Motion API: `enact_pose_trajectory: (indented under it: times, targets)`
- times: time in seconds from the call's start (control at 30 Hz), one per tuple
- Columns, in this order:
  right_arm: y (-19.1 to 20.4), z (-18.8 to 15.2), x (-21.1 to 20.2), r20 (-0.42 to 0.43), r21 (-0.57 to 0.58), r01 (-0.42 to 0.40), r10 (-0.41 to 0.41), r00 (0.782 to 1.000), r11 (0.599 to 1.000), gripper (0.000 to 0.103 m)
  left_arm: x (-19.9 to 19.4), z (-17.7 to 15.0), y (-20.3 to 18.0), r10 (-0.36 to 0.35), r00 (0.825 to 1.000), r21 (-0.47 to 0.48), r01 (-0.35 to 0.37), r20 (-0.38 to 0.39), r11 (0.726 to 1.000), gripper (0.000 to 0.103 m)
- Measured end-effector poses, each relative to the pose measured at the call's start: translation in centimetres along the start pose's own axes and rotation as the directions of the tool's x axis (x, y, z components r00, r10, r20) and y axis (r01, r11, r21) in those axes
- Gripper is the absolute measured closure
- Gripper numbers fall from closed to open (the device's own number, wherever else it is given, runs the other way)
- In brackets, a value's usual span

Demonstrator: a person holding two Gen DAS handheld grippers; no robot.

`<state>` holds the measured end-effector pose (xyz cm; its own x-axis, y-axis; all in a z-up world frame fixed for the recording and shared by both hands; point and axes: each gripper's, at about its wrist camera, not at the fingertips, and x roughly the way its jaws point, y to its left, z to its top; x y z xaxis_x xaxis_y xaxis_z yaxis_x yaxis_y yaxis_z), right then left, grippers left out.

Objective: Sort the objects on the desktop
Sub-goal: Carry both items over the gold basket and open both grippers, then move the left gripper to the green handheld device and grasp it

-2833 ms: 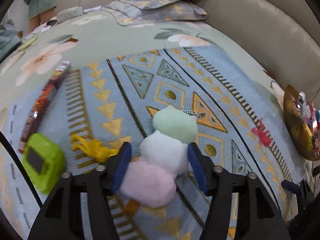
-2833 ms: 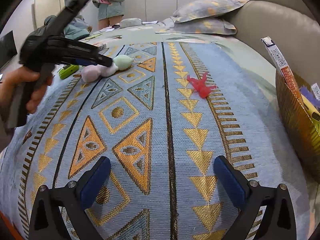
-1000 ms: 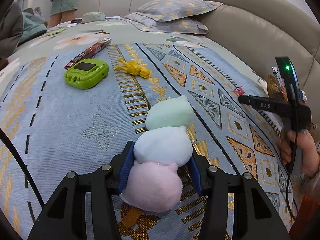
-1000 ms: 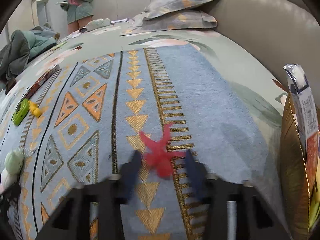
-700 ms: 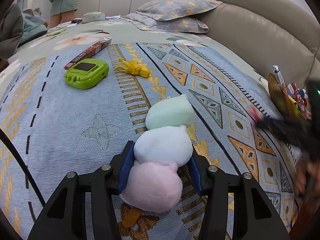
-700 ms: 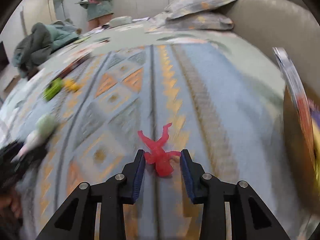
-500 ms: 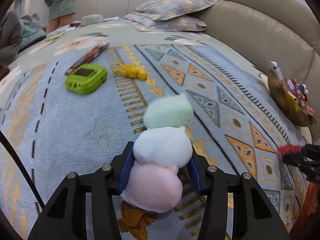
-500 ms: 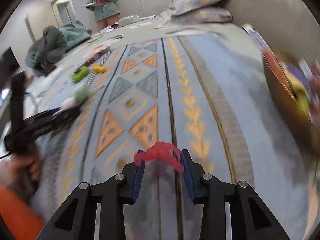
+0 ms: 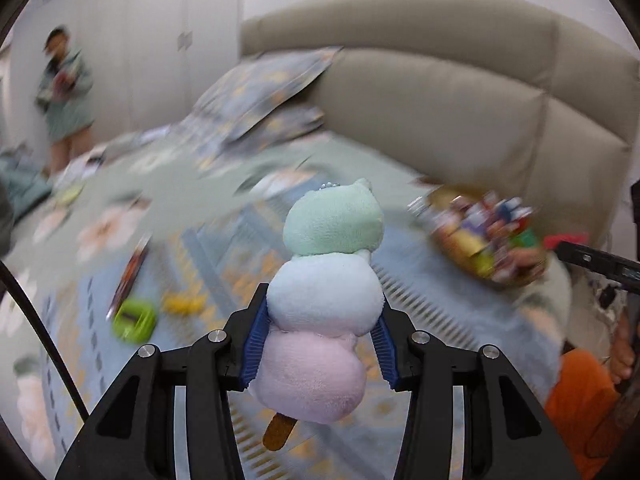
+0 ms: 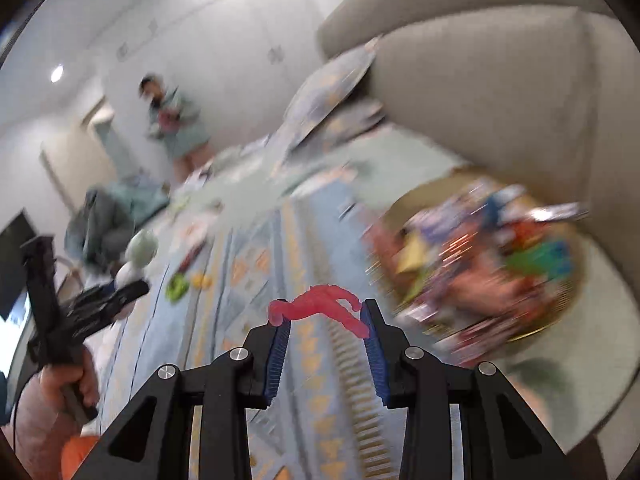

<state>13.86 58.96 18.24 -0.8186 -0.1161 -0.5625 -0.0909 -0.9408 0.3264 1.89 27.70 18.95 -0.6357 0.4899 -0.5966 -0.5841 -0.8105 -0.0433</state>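
A plush toy (image 9: 332, 220) of green, white and pink balls on a brown stick hangs above the patterned blanket (image 9: 420, 280). My left gripper (image 9: 321, 308) is shut on its white middle ball. My right gripper (image 10: 325, 314) is shut on a small red figure (image 10: 320, 300), held in the air just left of the gold basket (image 10: 404, 206) full of colourful bits. In the left wrist view the red figure (image 9: 566, 238) shows at the right edge, beside the basket (image 9: 436, 191). The right wrist view shows the plush toy (image 10: 140, 246) far left.
A green gadget (image 9: 134, 320), a yellow figure (image 9: 184, 302) and a long snack pack (image 9: 132, 268) lie on the blanket's left part. A padded beige headboard (image 9: 480, 100) rises behind the basket, with pillows (image 9: 272, 84) beside it. A person (image 9: 64, 92) stands by the far wall.
Both grippers have risen off the blanket with their loads. The right one carried the red figure over to the basket; both views now tilt up and are blurred.
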Motion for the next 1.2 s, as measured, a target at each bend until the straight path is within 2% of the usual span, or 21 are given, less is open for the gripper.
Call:
enact_pose_trajectory:
  times: [0.13, 0.27, 0.37, 0.47, 0.57, 0.6, 0.63, 0.67, 0.7, 0.8, 0.83, 0.93, 1.1, 1.2]
  targets:
    - [-4.4, 3.2, -3.3, 0.087, 0.055, 0.078, -0.082, 0.993, 0.995, 0.067, 0.9, 4.3, -5.2, -0.107, 0.994, 0.007, 0.107, 0.026, 0.994, 0.059]
    - [-7.3, 5.7, -5.6, 0.15, 0.092, 0.134, -0.146, 0.978, 0.987, 0.067, 2.7, 8.2, -9.9, -0.224, 0.973, -0.02, 0.226, 0.058, 0.974, 0.059]
    - [-9.3, 7.0, -5.3, 0.14, 0.103, 0.172, -0.186, 0.973, 0.98, 0.066, 5.0, 9.8, -13.0, -0.26, 0.964, -0.01, 0.261, 0.06, 0.965, 0.059]
    - [-10.8, 7.7, -3.9, 0.111, 0.115, 0.193, -0.206, 0.972, 0.974, 0.066, 8.5, 10.6, -15.6, -0.302, 0.953, -0.032, 0.303, 0.023, 0.953, 0.059]
    - [-12.4, 7.8, -2.4, 0.069, 0.142, 0.204, -0.215, 0.974, 0.969, 0.065, 11.2, 10.7, -17.2, -0.304, 0.953, -0.042, 0.304, -0.004, 0.952, 0.059]
    - [-13.1, 7.8, -1.6, 0.051, 0.163, 0.203, -0.214, 0.976, 0.966, 0.065, 12.3, 10.7, -17.7, -0.304, 0.952, -0.043, 0.303, -0.019, 0.952, 0.053]
    - [-13.8, 7.7, -0.6, 0.026, 0.18, 0.201, -0.209, 0.978, 0.963, 0.06, 13.4, 10.5, -18.3, -0.296, 0.954, -0.044, 0.294, -0.047, 0.955, 0.048]
    - [-14.5, 7.5, 0.4, -0.004, 0.19, 0.201, -0.204, 0.979, 0.961, 0.036, 14.4, 10.3, -18.5, -0.292, 0.954, -0.054, 0.288, -0.076, 0.956, 0.036]
    - [-15.2, 7.1, 1.4, -0.045, 0.212, 0.185, -0.18, 0.983, 0.96, 0.028, 15.9, 9.8, -18.5, -0.3, 0.946, -0.082, 0.291, -0.125, 0.953, 0.033]
    - [-16.7, 6.1, 1.9, -0.075, 0.273, 0.125, -0.108, 0.991, 0.954, 0.028, 18.2, 8.0, -17.0, -0.366, 0.905, -0.205, 0.325, -0.215, 0.923, 0.033]
    - [-16.9, 5.9, 1.6, -0.069, 0.278, 0.117, -0.102, 0.992, 0.954, 0.028, 18.2, 7.6, -16.5, -0.371, 0.903, -0.225, 0.323, -0.218, 0.919, 0.033]
    - [-16.9, 5.3, 0.7, -0.06, 0.272, 0.116, -0.103, 0.993, 0.955, 0.028, 16.8, 6.7, -14.0, -0.364, 0.91, -0.267, 0.306, -0.2, 0.914, 0.033]
    - [-15.2, 5.0, 0.3, -0.069, 0.261, 0.075, -0.059, 0.996, 0.962, 0.028, 14.1, 6.2, -10.0, -0.356, 0.918, -0.352, 0.28, -0.173, 0.893, 0.033]
    - [-12.7, 4.8, 0.4, -0.07, 0.22, 0.045, -0.03, 0.997, 0.975, 0.028, 12.6, 5.6, -7.7, -0.301, 0.936, -0.37, 0.218, -0.184, 0.903, 0.033]
